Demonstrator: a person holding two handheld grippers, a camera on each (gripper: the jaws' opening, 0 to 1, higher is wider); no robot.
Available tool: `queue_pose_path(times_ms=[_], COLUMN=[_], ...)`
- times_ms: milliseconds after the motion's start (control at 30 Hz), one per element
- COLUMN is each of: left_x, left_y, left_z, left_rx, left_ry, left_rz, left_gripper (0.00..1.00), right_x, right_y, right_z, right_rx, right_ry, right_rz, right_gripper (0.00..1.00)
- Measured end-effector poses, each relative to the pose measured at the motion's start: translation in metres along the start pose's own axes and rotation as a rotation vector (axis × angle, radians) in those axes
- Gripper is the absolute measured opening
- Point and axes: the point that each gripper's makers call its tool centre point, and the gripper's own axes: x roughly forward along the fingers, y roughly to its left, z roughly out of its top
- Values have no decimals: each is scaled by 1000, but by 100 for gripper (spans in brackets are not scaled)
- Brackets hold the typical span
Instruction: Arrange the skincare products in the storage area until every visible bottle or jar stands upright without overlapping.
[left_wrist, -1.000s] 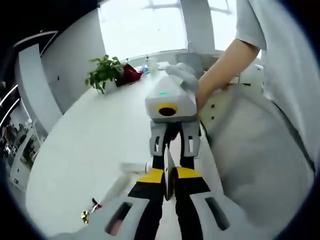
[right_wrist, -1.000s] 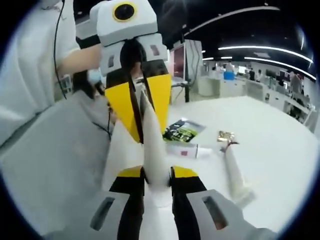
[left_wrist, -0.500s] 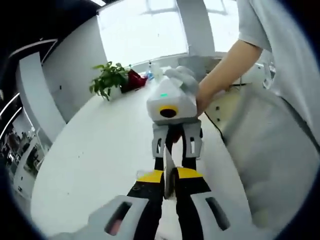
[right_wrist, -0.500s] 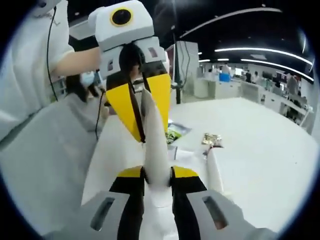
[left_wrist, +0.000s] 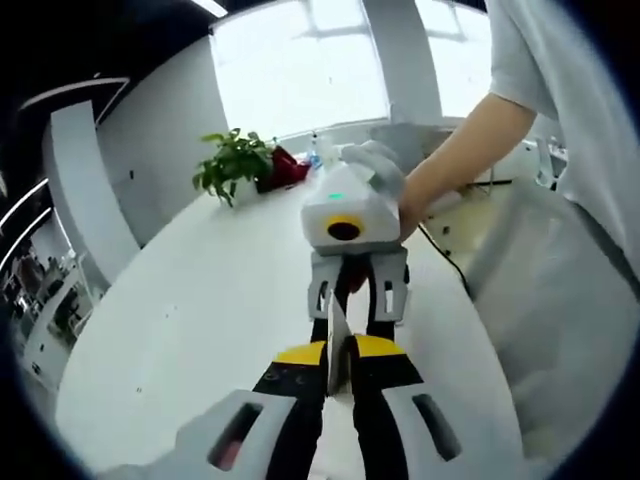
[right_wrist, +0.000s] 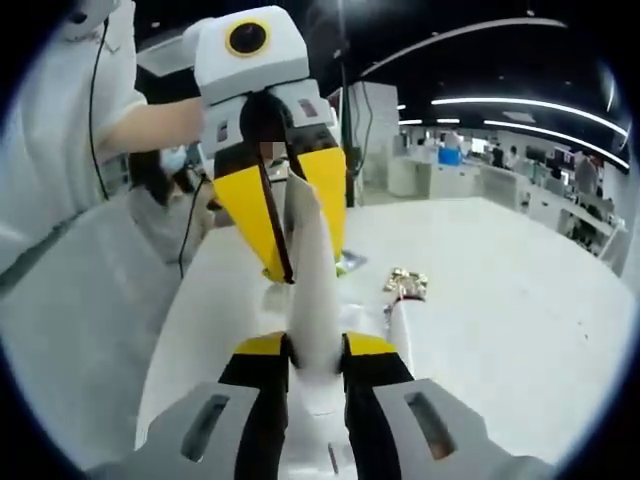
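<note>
Tube: a soft white squeeze tube (right_wrist: 312, 290), smooth and matte, tapering to a flat crimped end; it is hanging above the white surface (right_wrist: 500, 300), held at both ends.
Right tongs (right_wrist: 315, 365): closing on the tube's wider end, yellow pads pressing its sides.
Left tongs (left_wrist: 338, 362): pinching the tube's thin flat edge (left_wrist: 334, 340), jaws nearly together.
Surface: glossy, rounded; another white tube (right_wrist: 408, 335) with a gold cap is lying on it.
Far end: a leafy potted plant (left_wrist: 232, 165).
</note>
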Motion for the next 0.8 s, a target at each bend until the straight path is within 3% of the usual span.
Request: queue_pose_path(times_ms=[633,800], left_x=[1,0], left_y=[5,5], left_z=[-5,-10], left_rx=[-38,-31], left_ry=[-22,5], left_rz=[12,22], left_gripper=[15,19], right_x=[1,4], right_y=[1,3], right_z=[1,-2], right_rx=[19,27], right_ry=[1,20], right_rz=[-7,-11], right_gripper=[21,27])
